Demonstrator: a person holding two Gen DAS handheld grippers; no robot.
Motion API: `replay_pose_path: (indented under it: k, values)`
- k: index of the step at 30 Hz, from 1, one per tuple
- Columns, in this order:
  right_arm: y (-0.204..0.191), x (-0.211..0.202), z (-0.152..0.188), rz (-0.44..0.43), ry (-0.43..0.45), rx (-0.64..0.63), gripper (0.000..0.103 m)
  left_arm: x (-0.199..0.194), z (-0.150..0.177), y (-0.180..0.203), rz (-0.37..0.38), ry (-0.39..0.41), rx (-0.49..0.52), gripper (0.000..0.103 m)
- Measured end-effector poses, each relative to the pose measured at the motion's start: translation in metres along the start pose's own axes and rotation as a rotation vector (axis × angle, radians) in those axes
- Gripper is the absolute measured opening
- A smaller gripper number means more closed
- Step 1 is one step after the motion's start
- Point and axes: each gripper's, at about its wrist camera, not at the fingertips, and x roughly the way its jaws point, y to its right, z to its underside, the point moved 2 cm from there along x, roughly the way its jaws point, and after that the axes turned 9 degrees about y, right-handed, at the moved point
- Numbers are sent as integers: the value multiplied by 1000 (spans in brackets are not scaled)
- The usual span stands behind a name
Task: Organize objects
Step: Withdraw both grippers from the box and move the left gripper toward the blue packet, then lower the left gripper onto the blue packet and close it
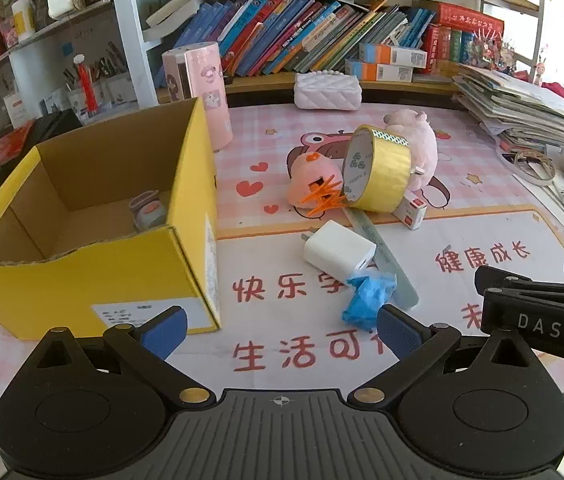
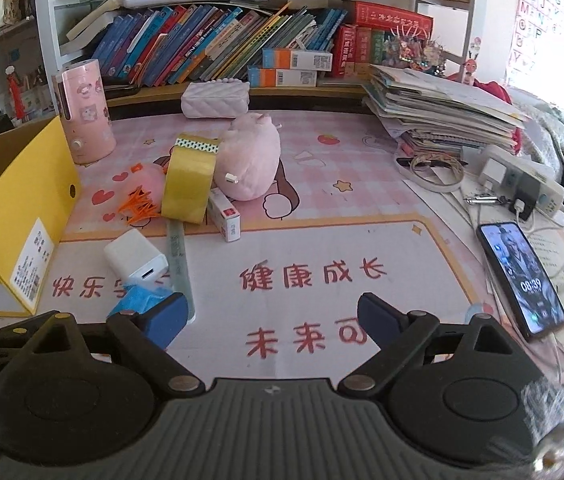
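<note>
Bare mat (image 2: pixel 301 216) beside yellow box (image 1: pixel 82 272)

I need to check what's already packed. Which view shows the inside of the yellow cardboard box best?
The left wrist view: it looks down into the open yellow cardboard box, showing a small grey-and-pink item on its floor. The right wrist view shows only its outer labelled side.

Readable: worktop mat (image 2: pixel 361 240) ahead of the right gripper (image 2: pixel 272 314) reads 健康成长, 快乐, 未来可. Phone (image 2: pixel 521 276) to its right shows 08:39. "DAS" on right gripper body (image 1: pixel 539 326).
</note>
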Motion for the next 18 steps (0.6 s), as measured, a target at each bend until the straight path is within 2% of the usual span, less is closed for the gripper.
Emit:
replay_pose_path:
  k: [18]
  values:
    - [23,41,-25,-44,8,0,93,33,-16,19,-39,-6,-4,101]
